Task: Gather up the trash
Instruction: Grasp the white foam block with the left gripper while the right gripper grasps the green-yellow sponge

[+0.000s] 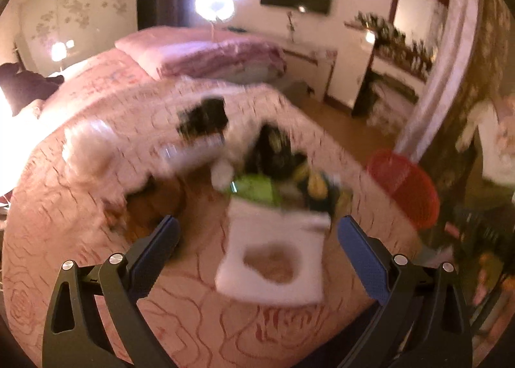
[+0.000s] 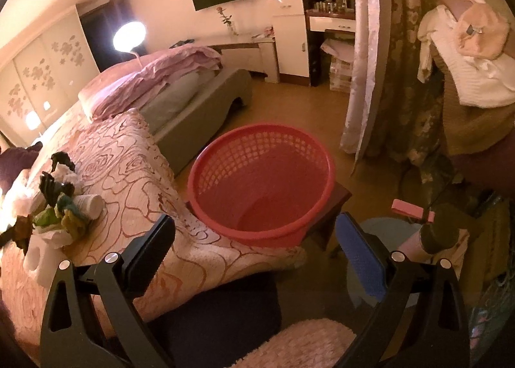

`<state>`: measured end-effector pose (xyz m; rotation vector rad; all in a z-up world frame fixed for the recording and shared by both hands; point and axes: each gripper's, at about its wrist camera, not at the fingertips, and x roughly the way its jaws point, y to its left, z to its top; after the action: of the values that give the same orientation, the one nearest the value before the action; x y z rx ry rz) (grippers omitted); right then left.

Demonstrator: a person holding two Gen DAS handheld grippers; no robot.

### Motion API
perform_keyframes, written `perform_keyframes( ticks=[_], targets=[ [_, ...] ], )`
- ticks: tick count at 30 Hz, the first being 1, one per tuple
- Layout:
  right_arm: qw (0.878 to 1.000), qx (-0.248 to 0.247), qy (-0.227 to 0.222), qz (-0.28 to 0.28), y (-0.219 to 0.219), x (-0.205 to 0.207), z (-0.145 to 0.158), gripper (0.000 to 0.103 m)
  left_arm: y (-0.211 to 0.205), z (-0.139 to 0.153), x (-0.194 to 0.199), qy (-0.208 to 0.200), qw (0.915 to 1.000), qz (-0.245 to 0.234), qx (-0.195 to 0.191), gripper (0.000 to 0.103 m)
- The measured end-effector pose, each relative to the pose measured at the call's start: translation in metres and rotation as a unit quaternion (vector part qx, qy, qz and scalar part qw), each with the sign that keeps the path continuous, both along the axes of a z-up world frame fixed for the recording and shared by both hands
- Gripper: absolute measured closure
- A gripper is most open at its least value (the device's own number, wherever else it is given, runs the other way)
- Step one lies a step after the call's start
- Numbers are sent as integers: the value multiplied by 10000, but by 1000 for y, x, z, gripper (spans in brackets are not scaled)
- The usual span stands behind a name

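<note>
Left gripper (image 1: 257, 232) spread wide, empty, over pink bedspread (image 1: 80, 207). White foam piece (image 1: 273, 284) with a hole just ahead between the fingers, not touched. Trash pile (image 1: 273, 174) beyond it, blurred: green wrapper, dark bits, white tissue. No writing readable. Right gripper (image 2: 256, 229) also wide apart, empty. Trash pile (image 2: 61, 207) far to its left on bedspread, white cup (image 2: 90, 205) lying in it. Red basket (image 2: 260, 181) straight ahead between fingers, at bed edge, nothing visible inside.

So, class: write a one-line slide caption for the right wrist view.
Open right gripper faces an empty red basket beside the bed's trash pile.
</note>
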<state>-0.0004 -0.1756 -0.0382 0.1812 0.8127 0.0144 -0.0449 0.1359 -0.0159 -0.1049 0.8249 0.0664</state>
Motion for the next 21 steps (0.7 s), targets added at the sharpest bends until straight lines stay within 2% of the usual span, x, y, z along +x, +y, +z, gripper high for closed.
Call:
perform_keyframes(
  ticks=[5,11,14,21],
  targets=[
    [9999,0,77,107,4,1,-5,7,-4,-22,3,246,9996,-103,-40,8],
    [9979,-133,80,634,30,-1,-11,7,-6,-35,9,301,9993,-184,-112,10],
    [9956,-197,57,916,44,-1,-12,7,-5,-43,10,382,9988,-266,-168,26],
    [9897,-189,96,1417,71,10,-5,7,-1,-38,6,149,9993,-290,-204,27]
  ],
)
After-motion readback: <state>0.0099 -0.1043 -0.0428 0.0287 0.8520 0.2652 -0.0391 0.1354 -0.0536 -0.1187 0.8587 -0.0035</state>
